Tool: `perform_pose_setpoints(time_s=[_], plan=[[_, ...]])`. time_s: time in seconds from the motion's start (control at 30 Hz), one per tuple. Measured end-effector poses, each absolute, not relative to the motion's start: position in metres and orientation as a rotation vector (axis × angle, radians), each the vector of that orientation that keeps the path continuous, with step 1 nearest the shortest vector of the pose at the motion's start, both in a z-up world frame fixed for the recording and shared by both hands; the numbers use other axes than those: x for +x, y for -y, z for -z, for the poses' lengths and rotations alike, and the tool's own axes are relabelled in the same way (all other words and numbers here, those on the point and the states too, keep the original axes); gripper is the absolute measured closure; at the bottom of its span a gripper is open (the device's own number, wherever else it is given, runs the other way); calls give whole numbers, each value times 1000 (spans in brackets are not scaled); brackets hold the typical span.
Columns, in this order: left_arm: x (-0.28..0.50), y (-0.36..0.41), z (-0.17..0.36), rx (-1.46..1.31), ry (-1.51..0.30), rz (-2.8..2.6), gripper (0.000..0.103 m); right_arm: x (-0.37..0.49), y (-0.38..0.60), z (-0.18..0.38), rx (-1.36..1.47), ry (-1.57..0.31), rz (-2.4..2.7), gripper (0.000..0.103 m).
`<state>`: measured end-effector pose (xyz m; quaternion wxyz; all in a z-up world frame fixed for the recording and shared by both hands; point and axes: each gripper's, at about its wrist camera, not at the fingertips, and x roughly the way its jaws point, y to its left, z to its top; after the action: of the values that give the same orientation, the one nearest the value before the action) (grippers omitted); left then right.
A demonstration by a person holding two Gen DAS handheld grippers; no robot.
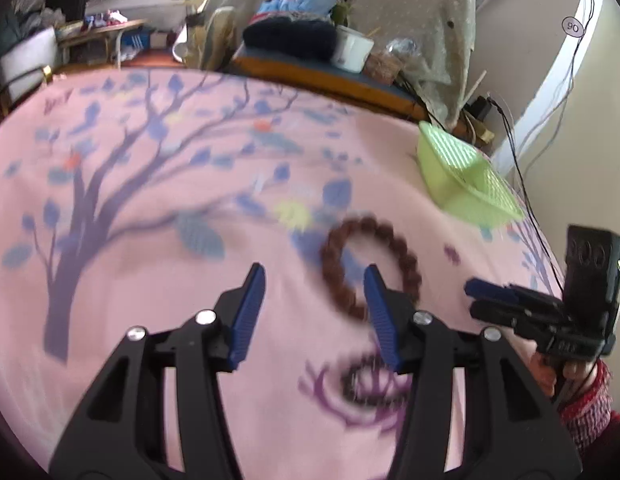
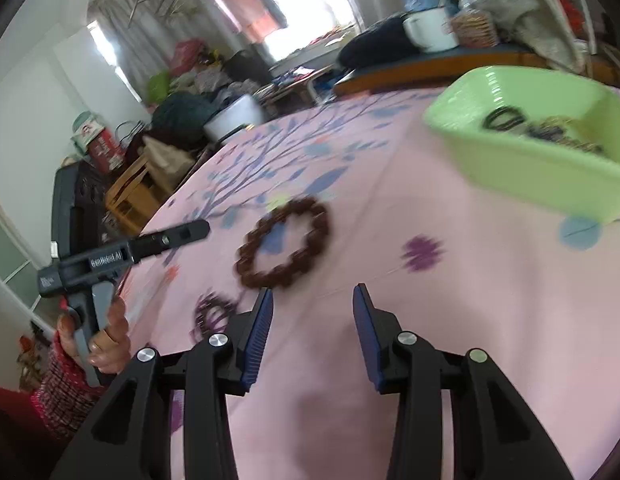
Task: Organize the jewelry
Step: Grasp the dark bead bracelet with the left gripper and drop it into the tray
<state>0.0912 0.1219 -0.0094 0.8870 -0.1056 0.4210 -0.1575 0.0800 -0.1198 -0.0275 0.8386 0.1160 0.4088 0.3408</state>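
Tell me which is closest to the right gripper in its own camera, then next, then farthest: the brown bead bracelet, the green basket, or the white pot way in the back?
From the right gripper:
1. Brown bead bracelet, just ahead, slightly left, on the pink cloth.
2. Green basket, farther off, right.
3. White pot, far back, upper right.

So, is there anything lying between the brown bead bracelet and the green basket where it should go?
Nothing visible. The brown bead bracelet lies flat on the pink cloth, and only bare cloth shows between it and the green basket. A smaller dark bracelet lies on the opposite side, away from that path. Both tools are open and hold nothing.
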Motion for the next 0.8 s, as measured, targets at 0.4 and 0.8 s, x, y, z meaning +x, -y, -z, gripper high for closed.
perform_pose_setpoints(time_s=[0.4,0.8], plan=[[46,-84,33,-19,-929,378,74,42,44,29,-161,-866,-766,103],[62,-25,34,17,-963,527,95,47,91,31,-108,-845,-664,103]])
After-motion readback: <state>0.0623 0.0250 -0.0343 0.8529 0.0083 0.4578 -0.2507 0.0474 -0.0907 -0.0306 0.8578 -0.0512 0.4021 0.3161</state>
